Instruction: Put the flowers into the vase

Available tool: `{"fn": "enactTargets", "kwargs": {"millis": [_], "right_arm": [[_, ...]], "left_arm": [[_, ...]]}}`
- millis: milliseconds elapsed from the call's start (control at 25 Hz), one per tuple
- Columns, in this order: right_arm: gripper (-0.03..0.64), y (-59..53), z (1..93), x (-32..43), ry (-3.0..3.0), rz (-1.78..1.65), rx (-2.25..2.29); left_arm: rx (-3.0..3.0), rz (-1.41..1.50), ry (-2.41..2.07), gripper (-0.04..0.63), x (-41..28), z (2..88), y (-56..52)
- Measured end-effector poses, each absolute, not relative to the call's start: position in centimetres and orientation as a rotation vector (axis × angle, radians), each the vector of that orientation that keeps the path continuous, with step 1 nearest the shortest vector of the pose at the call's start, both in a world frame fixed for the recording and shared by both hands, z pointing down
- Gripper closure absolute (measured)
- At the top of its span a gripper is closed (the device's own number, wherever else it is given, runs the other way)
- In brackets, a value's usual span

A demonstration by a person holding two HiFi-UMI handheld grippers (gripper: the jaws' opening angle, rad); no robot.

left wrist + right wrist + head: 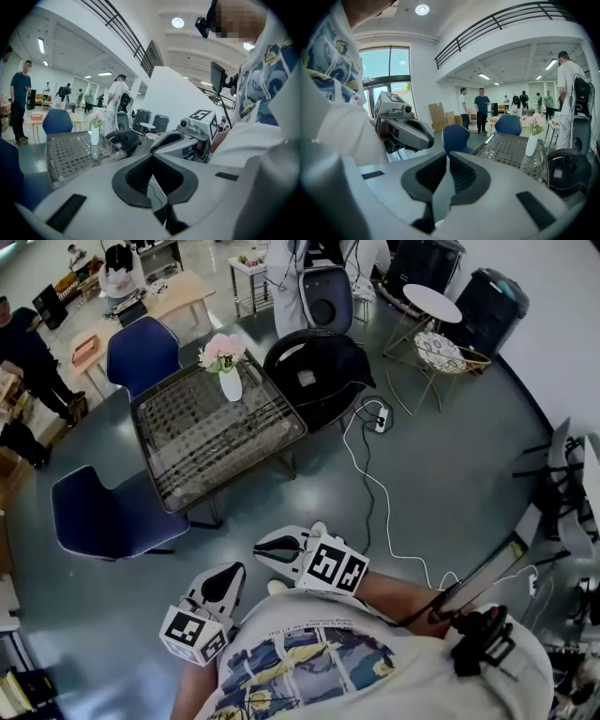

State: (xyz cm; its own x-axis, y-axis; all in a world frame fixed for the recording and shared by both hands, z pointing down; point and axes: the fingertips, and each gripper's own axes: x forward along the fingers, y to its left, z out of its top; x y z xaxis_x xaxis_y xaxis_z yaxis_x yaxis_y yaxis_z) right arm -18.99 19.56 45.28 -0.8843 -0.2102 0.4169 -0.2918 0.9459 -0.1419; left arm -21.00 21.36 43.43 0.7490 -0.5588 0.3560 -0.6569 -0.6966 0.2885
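Pink flowers [222,351] stand in a white vase [231,385] at the far edge of a perforated metal table [202,442]. Both grippers are held close to my body, well short of the table. My left gripper [233,568] is shut with nothing in it, and so is my right gripper [260,547]. In the left gripper view, the left gripper [151,157] has its pads together, with the flowers [96,117] and vase [94,136] far off at the left. In the right gripper view, the right gripper [446,154] points at the table [506,145], with the flowers [536,121] at the right.
Blue chairs [142,352] [108,517] stand on the table's left side and a black chair [319,376] on its right. A white cable [370,474] runs over the floor to a power strip. Round side tables [433,304] and several people stand farther back.
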Motion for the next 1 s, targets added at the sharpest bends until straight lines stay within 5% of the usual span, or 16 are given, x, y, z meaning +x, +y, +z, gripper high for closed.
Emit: {"fn": "enactTargets", "kwargs": {"millis": [1000], "right_arm": [[0.598, 22.3, 45.1, -20.6, -2.675, 0.196, 0.310]], "left_arm": [[2.542, 0.297, -0.887, 0.586, -21.0, 43.7, 23.4]]}}
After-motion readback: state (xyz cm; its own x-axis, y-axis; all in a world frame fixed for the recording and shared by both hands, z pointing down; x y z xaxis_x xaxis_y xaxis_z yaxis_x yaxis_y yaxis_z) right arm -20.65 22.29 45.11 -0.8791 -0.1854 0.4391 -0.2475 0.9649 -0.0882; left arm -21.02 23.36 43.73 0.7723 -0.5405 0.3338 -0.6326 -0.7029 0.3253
